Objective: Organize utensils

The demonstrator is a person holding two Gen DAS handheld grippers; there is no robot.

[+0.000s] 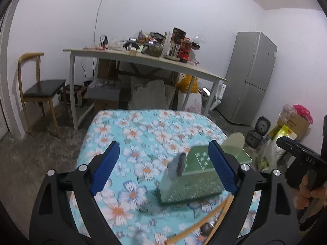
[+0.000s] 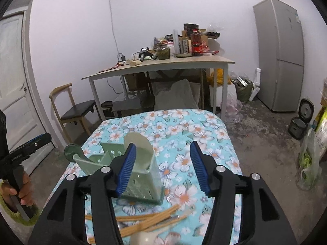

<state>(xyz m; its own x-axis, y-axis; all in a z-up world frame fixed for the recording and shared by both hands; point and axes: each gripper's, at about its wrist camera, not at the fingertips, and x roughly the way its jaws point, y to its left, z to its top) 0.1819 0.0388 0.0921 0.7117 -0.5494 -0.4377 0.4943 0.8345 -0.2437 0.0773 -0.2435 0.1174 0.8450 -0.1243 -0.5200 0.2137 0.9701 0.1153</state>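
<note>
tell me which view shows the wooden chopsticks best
The right wrist view: the wooden chopsticks lie fanned across the floral tablecloth in front of the green utensil holder, partly behind the open jaws. The left wrist view catches only two sticks running off the bottom edge, largely hidden by a jaw.

i see a floral tablecloth (image 2: 184, 126) in front. behind it a cluttered table (image 2: 184, 64) w/ a red bottle (image 2: 196, 40), a wooden chair (image 1: 38, 89) to its left, grey fridge (image 1: 250, 77) at right, rice cooker (image 2: 300, 122) on the floor.
</note>
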